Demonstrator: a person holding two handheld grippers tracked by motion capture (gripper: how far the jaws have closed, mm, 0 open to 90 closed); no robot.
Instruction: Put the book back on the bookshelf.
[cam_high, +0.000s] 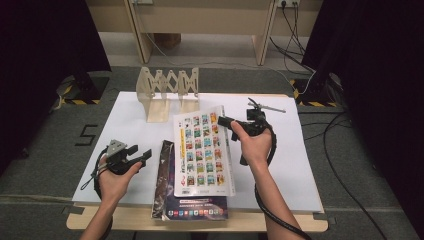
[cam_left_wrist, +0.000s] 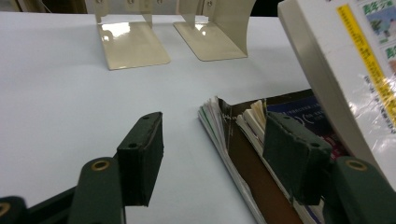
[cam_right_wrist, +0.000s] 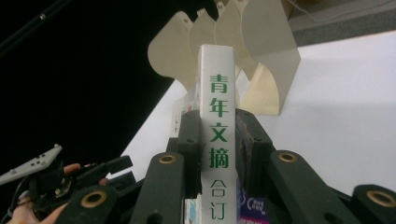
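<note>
- Plainly, the right gripper (cam_high: 231, 125) pinched the white book (cam_high: 202, 150) by its spine, one pad on each cover, so the book hung tilted with its far end raised, probably on its way to the bookend rack (cam_high: 169, 92) behind it.
- From the right gripper view, the white book's spine (cam_right_wrist: 217, 140) stood upright between the black pads, green printed characters running down it; the rack's cream plates fanned out just beyond it.
- The white book was thick, with a glossy cover printed in rows of small coloured pictures and a yellow band near one edge.
- Under the white book, a dark book (cam_high: 192, 205) lay flat on the table (cam_high: 140, 135), its purple cover showing at the near end and its pale page edges (cam_left_wrist: 219, 135) fanned slightly.
- The left gripper (cam_high: 141, 156) rested left of the white book, beside the dark book; its jaws stood spread with nothing between them, one rubbery pad (cam_left_wrist: 142, 156) over bare table, the other over the dark book's edge, likely standing clear after letting go.
- The rack, behind the white book, was thin bent sheet, smooth and shiny, with rounded plates joined by a zigzag lattice; I judged it was meant to hold books upright.
- The table top was covered in plain white sheet.
</note>
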